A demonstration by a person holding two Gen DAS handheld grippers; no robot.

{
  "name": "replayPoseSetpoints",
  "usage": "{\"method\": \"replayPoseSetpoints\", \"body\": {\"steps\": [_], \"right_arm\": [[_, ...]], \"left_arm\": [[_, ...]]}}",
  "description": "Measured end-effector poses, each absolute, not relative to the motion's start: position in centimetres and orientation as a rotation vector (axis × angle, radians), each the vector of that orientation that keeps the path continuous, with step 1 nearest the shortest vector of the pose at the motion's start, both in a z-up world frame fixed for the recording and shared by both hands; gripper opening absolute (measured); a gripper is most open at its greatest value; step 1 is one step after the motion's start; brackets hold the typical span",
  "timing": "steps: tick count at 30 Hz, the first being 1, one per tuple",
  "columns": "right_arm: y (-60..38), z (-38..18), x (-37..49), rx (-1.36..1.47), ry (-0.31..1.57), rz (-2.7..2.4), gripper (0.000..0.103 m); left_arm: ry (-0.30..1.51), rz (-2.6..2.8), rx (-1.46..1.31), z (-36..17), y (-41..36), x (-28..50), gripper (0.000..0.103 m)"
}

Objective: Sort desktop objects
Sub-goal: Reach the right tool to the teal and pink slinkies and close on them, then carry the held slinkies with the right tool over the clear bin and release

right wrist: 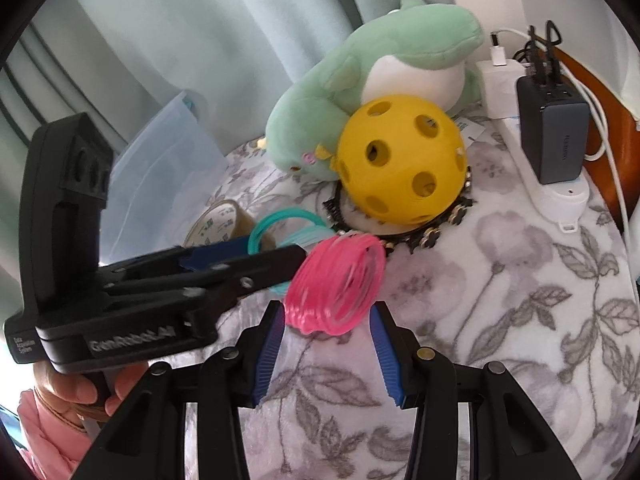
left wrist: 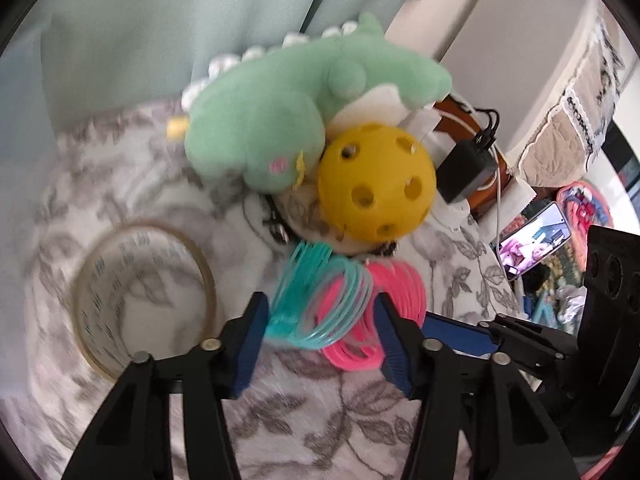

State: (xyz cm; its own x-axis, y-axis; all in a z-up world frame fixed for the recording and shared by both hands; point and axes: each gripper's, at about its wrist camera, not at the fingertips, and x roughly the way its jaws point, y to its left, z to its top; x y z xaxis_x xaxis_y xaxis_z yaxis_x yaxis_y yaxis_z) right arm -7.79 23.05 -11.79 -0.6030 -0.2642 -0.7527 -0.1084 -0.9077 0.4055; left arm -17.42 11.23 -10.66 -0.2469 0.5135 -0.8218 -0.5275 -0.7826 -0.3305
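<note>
Just in front of the yellow holed ball (left wrist: 376,184), on the flower-patterned cloth of the desk (left wrist: 320,420), lies the two-coloured spring toy (left wrist: 332,312), one end teal and the other pink. Both tools have come at it together, I would guess because a loose coil sags and stretches if lifted by one end only.

The left claw (left wrist: 320,304) stands about half open astride the teal end. The coils fill the gap, but I cannot tell whether the pads are really pressing. The right claw (right wrist: 327,308), also about half open, has the pink end between its blue pads, and they look snug against the coils on both sides, so I take that as a hold.

Behind the ball, leaning on it, is a green plush dinosaur (left wrist: 260,120). The ball sits in a small beaded dish (right wrist: 440,232), which would stop it rolling. Left of the ball, nearer me, a roll of clear tape (left wrist: 144,296) lies flat; its print is too blurred to read.

A hand (right wrist: 80,392) grips the left tool, whose body reads "GenRobot.AI" with "Data Acquisition System" in small type. Right of the ball, a dark charger (right wrist: 554,128) plugged into a white power strip (right wrist: 552,196) bears what looks like "UGREEN".
</note>
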Motion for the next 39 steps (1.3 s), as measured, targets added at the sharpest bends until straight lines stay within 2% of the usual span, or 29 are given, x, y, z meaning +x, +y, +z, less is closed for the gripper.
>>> {"method": "replayPoseSetpoints", "body": {"steps": [2, 7, 13, 19, 24, 26, 29, 30, 39], "right_arm": [[22.8, -12.3, -8.1, 1.373, -0.636, -2.654, 0.048], [23.2, -13.0, -8.9, 1.388, -0.679, -2.655, 0.046], [22.8, -13.0, -8.9, 1.36, -0.693, -2.647, 0.028], [23.1, -12.7, -8.2, 1.346, -0.714, -2.654, 0.021], [22.7, -11.9, -7.9, 1.326, -0.697, -2.668, 0.019], [22.5, -11.5, -7.7, 1.314, -0.684, -2.679, 0.012], [22.3, -10.8, -7.2, 1.302, -0.67, -2.689, 0.012], [22.2, -10.6, -7.1, 1.3, -0.664, -2.692, 0.012], [21.2, -8.6, -4.4, 1.265, -0.614, -2.709, 0.01]], "left_arm": [[-0.02, 2.062, -1.367, -11.0, 10.9, -17.4, 0.047], [-0.042, 2.081, -1.366, -11.0, 10.7, -17.4, 0.044], [-0.076, 2.103, -1.373, -11.2, 9.6, -17.2, 0.04], [-0.102, 2.128, -1.391, -11.7, 8.8, -16.9, 0.035], [-0.123, 2.153, -1.382, -11.6, 8.5, -16.2, 0.024], [-0.142, 2.155, -1.384, -11.5, 8.4, -15.8, 0.022], [-0.173, 2.161, -1.381, -11.3, 8.1, -15.2, 0.019], [-0.182, 2.161, -1.376, -11.1, 7.9, -15.0, 0.015], [-0.228, 2.165, -1.344, -10.4, 6.9, -12.7, 0.011]]}}
